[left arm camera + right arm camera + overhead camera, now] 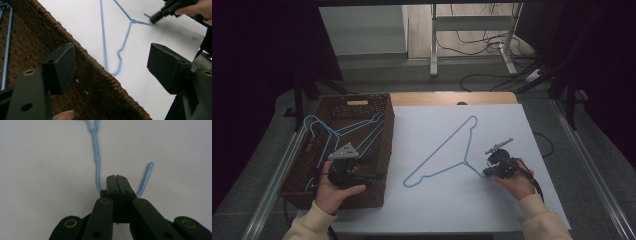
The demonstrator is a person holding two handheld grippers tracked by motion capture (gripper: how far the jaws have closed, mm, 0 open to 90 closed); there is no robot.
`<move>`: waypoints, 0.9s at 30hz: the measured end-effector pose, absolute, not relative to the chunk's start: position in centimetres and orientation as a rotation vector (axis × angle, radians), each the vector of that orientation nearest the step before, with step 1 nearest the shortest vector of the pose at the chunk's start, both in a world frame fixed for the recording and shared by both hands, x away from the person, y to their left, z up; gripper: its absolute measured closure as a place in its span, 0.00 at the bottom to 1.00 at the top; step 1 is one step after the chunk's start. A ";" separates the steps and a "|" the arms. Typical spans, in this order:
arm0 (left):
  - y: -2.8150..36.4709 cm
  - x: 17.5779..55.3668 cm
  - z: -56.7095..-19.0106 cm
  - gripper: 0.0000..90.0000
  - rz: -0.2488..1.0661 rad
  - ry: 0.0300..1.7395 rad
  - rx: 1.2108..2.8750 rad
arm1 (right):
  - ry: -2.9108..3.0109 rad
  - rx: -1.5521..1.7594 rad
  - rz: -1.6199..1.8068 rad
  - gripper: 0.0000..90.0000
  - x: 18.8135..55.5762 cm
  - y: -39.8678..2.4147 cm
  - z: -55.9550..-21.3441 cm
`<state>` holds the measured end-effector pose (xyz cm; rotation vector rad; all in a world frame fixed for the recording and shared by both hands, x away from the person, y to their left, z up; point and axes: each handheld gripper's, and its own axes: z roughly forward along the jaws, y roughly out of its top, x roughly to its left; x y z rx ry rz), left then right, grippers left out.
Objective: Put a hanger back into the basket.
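Note:
A blue wire hanger (pixel 438 150) lies flat on the white table top (pixel 492 210), its hook toward the right. My right gripper (pixel 487 172) is shut on the bend of that hook; in the right gripper view the wire (pixel 97 157) curves out on both sides of the closed jaws (pixel 116 178). My left gripper (pixel 372 168) hovers open over the right rim of a brown wicker basket (pixel 389 130), with nothing between its pads (pixel 61 66). The left gripper view looks across the basket rim (pixel 95 72) to the hanger (pixel 103 37) and the right gripper (pixel 153 20).
Inside the basket lie more blue hangers (pixel 332 132), one wire visible at the left (pixel 7 50). A wooden strip (pixel 452 98) borders the table's far edge. Beyond it stand a metal desk frame (pixel 433 45) and loose floor cables (pixel 482 45).

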<state>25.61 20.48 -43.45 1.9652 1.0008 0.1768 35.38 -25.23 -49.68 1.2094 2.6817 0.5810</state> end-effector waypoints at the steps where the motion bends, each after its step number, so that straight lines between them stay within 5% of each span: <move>1: 20.5 25.6 -43.5 0.26 0.176 1.000 1.966 | 2.696 1.196 0.574 1.00 34.7 -25.2 -49.7; 12: 20.2 25.8 -43.5 0.26 0.172 0.992 1.971 | 2.847 1.090 0.585 1.00 29.2 -23.1 -49.8; 27: 20.4 25.8 -43.7 0.26 0.174 0.999 1.975 | 2.972 0.896 0.640 1.00 28.2 -17.4 -50.0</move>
